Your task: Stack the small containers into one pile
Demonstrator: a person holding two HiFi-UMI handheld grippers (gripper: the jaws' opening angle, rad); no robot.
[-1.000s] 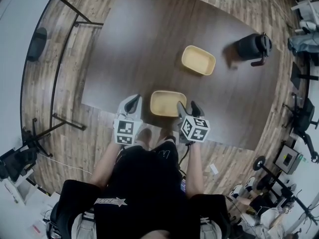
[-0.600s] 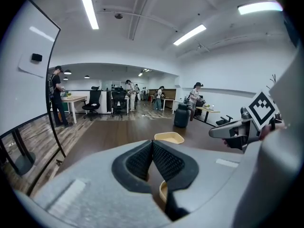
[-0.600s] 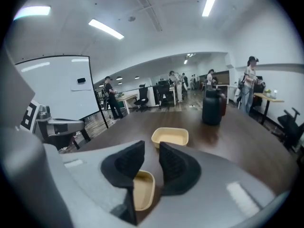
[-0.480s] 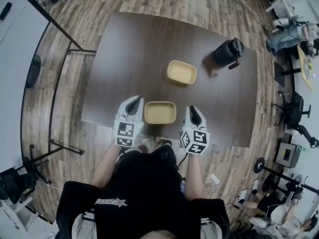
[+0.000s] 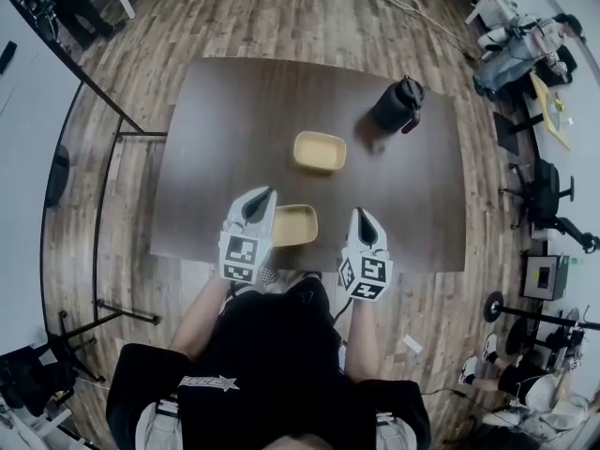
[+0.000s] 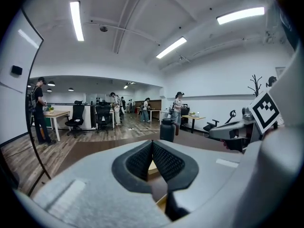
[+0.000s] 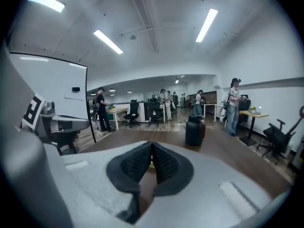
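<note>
Black ribbed rubber pads (image 6: 138, 161) line the left claw (image 5: 262, 196). They meet at the tips with nothing pinched between them. The right claw (image 5: 361, 217) is the same, with its pads (image 7: 136, 163) pressed shut on nothing. Both claws are chunky pale-grey plastic shells, each carrying a cube of square black-and-white markers at the back.

The near container (image 5: 294, 225) lies between the two claws at the person's edge of the table (image 5: 225, 111). The left claw sits right at its left side, overlapping that edge from above, though I can't say whether it touches. The right claw stands clear of it to the right. The far container (image 5: 319, 151) sits further in, near the middle of the table, with bare tabletop between the two.

Both containers are shallow, pale-yellow rectangles with rounded corners and a raised rim. They look like smooth, light plastic and seem shaped to nest.

I'd say the stacking is not yet begun, since neither container is held and they lie apart. The next move calls for one claw to open, take a rim wall between its pads and lift. That container then has to be lined up squarely over the other so it drops in. A thin, slick rim could tip or slide under a one-sided grip.

The table is matt dark brown on a floor of wood planks. A black jug (image 5: 397, 105) with a handle stands off to the far right.
</note>
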